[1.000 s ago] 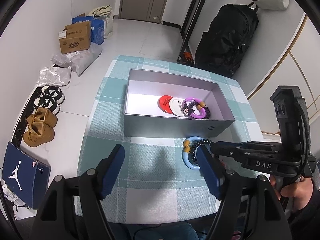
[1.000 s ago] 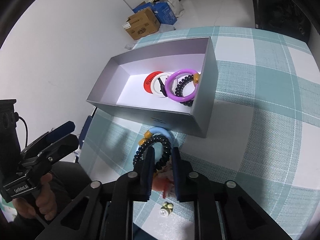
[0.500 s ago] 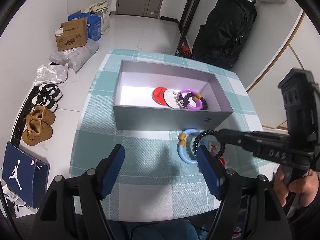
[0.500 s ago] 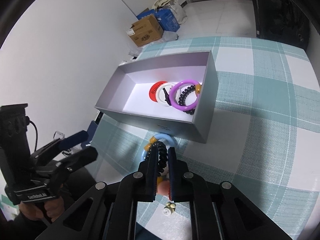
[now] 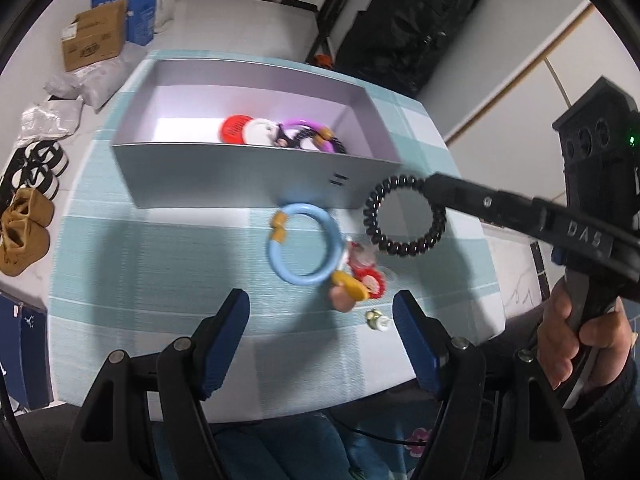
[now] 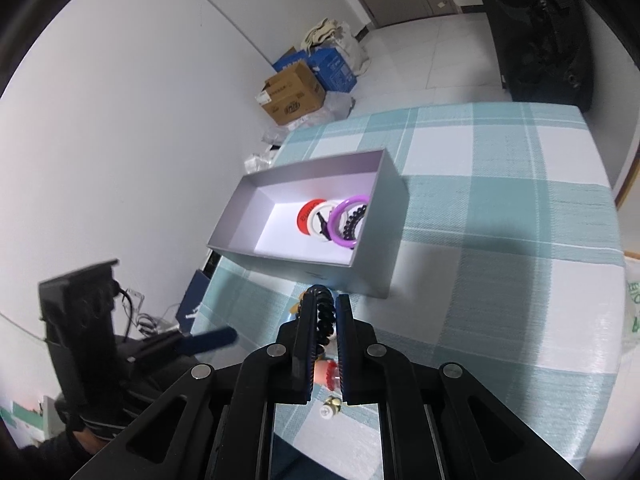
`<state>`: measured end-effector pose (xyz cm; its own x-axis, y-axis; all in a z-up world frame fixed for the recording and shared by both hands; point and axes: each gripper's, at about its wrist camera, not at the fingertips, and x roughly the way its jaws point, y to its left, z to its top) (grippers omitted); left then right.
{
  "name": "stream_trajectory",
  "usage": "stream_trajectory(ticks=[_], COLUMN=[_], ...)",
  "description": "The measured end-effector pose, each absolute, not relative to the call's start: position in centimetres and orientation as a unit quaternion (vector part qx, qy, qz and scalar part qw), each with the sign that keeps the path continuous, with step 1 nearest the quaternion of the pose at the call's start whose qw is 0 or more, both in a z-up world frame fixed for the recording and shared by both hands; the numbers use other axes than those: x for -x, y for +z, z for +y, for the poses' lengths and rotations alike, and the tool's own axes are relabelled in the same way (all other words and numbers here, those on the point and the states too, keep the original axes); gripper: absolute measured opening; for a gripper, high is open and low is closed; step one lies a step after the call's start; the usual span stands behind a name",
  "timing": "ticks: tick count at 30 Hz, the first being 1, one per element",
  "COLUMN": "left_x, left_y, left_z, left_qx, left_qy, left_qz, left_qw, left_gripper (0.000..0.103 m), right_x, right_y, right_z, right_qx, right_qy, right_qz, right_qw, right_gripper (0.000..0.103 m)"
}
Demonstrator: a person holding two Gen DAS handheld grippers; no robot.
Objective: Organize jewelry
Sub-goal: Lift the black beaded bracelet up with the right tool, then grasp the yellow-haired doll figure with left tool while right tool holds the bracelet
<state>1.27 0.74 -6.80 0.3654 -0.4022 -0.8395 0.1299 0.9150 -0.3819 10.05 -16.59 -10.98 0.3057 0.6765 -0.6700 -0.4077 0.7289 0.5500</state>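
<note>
My right gripper (image 6: 323,307) is shut on a black bead bracelet (image 5: 404,215), which hangs in the air above the table, just in front of the grey box (image 5: 240,186); the bracelet also shows between the right fingers (image 6: 325,314). The box (image 6: 362,268) holds a red disc, a white disc, a purple ring (image 6: 346,222) and a dark bracelet. A light blue ring (image 5: 305,250), a red-and-white charm (image 5: 366,268) and a small gold piece (image 5: 376,322) lie on the checked cloth. My left gripper (image 5: 320,308) is open and empty, above the cloth near the blue ring.
The table (image 6: 500,216) carries a teal-and-white checked cloth. On the floor left of it lie shoes (image 5: 24,224), bags and cardboard boxes (image 5: 94,38). A black backpack (image 5: 404,28) stands behind the table.
My right gripper closed on the black bracelet and lifted it off the cloth, away from the blue ring. Both views have pulled up and back from the table.
</note>
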Motion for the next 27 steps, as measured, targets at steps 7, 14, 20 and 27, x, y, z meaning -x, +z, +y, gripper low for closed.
stream_trajectory(ticks=[7, 14, 20, 27], left_x=[-1.3, -2.1, -2.2, -2.5], left_y=[-7.5, -8.5, -8.7, -9.3], left_z=[-1.1, -1.7, -1.5, -0.9], left_qx=[0.115, 0.123, 0.128, 0.141], left_qy=[-0.175, -0.177, -0.166, -0.164], left_qz=[0.550, 0.565, 0.565, 0.566], left_qw=[0.808, 0.796, 0.798, 0.796], left_gripper=[0.070, 0.048, 0.041, 0.022], right_x=[-9.7, -9.8, -9.7, -9.7], right_y=[-10.2, -10.1, -10.1, -10.1], right_z=[-17.9, -20.0, -20.6, -20.7], right_qx=[-0.149, -0.170, -0.173, -0.176], right_qy=[0.335, 0.324, 0.322, 0.324], right_qz=[0.470, 0.467, 0.467, 0.466], right_qw=[0.803, 0.805, 0.805, 0.804], right_gripper=[0.008, 0.008, 0.009, 0.009])
